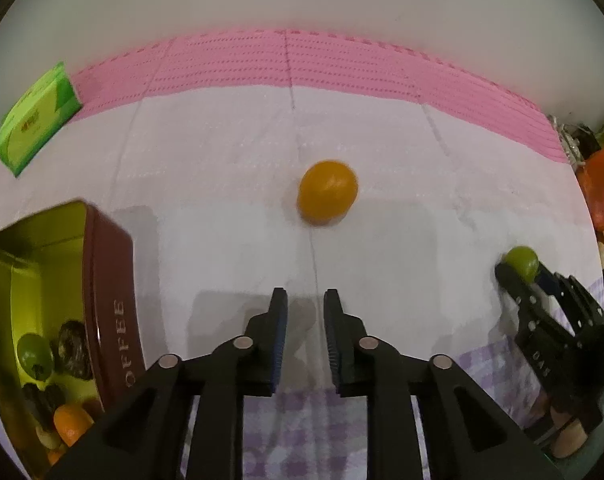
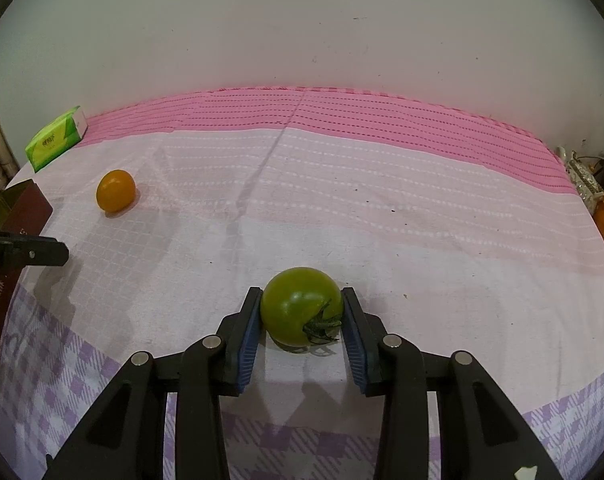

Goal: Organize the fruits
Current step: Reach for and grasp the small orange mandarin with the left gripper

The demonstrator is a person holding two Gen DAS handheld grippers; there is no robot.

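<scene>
Left gripper (image 1: 305, 300): nearest the left wrist lens, jaws drawn fully together on nothing, orange fruit beyond its tips.
Tablecloth (image 2: 382, 220): pink and white, checked purple at the near edge.
Coffee tin (image 1: 106, 280): near left, open; already holds a green fruit, an orange one and dark pieces.
Right gripper (image 2: 302, 308): pads clamped on the green tomato (image 2: 300, 306), low over the cloth, near right.
Orange fruit (image 1: 328, 193): loose mid-cloth, not yet gathered.
Progress: judged well along; two fruits left to bin.
</scene>
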